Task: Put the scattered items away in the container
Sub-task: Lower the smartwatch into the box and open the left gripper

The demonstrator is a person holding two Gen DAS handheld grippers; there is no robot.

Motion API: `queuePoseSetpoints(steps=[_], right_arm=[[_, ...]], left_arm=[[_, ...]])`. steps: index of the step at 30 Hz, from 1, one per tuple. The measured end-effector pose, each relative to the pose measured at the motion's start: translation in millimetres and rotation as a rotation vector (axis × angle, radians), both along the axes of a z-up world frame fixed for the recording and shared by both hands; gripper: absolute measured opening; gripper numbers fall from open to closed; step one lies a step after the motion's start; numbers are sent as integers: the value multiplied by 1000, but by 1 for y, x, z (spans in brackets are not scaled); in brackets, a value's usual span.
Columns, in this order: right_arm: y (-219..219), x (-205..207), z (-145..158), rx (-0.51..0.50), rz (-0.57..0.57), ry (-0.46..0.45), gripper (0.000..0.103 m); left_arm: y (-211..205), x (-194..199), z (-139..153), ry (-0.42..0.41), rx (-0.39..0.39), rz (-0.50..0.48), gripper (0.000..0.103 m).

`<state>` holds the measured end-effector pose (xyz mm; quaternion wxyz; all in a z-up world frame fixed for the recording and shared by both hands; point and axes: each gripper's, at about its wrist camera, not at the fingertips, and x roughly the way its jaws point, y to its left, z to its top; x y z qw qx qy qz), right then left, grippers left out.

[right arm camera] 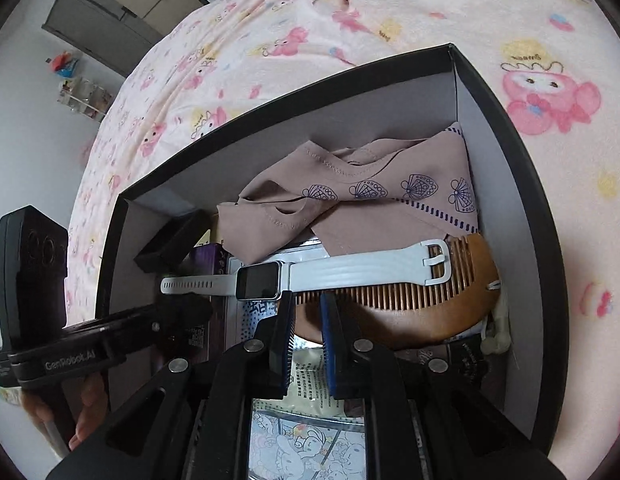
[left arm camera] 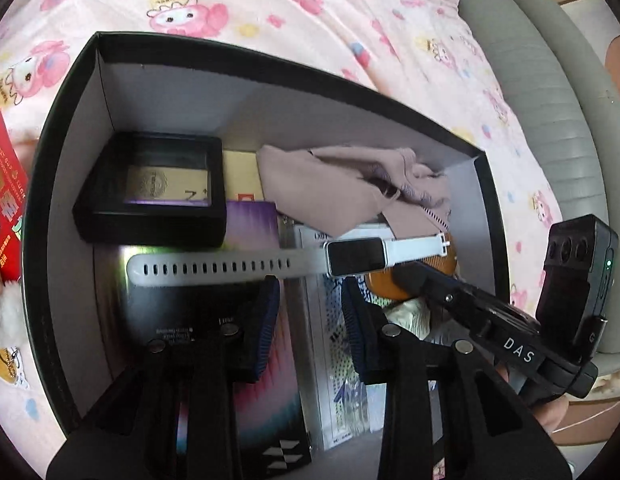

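A white smartwatch (left arm camera: 352, 258) lies across the items inside the black box (left arm camera: 50, 184); it also shows in the right wrist view (right arm camera: 262, 278). My left gripper (left arm camera: 310, 284) is open, its fingers just short of the strap and empty. My right gripper (right arm camera: 306, 300) has its jaws a narrow gap apart, just below the watch strap and over a wooden comb (right arm camera: 410, 304); nothing is between them. A beige cloth (right arm camera: 350, 200) lies at the back of the box (right arm camera: 522, 160).
The box holds a black display case (left arm camera: 158, 188), a purple-patterned book (left arm camera: 254, 220), packets and a cartoon card (right arm camera: 306, 440). The box sits on a pink cartoon bedsheet (left arm camera: 294, 4). A red packet (left arm camera: 6, 196) lies left of the box. A grey headboard (left arm camera: 558, 92) is on the right.
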<state>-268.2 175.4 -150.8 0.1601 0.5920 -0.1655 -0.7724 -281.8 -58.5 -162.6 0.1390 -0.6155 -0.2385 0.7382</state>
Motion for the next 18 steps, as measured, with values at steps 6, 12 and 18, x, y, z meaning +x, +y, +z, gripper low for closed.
queuePoseSetpoints(steps=[6, 12, 18], right_arm=[[-3, 7, 11, 20, -2, 54, 10], [-12, 43, 50, 94, 0, 174, 11], [-26, 102, 88, 161, 2, 322, 33]], left_arm=[[-1, 19, 23, 111, 62, -22, 31], [6, 68, 74, 297, -9, -64, 39], [1, 109, 104, 382, -42, -69, 42]])
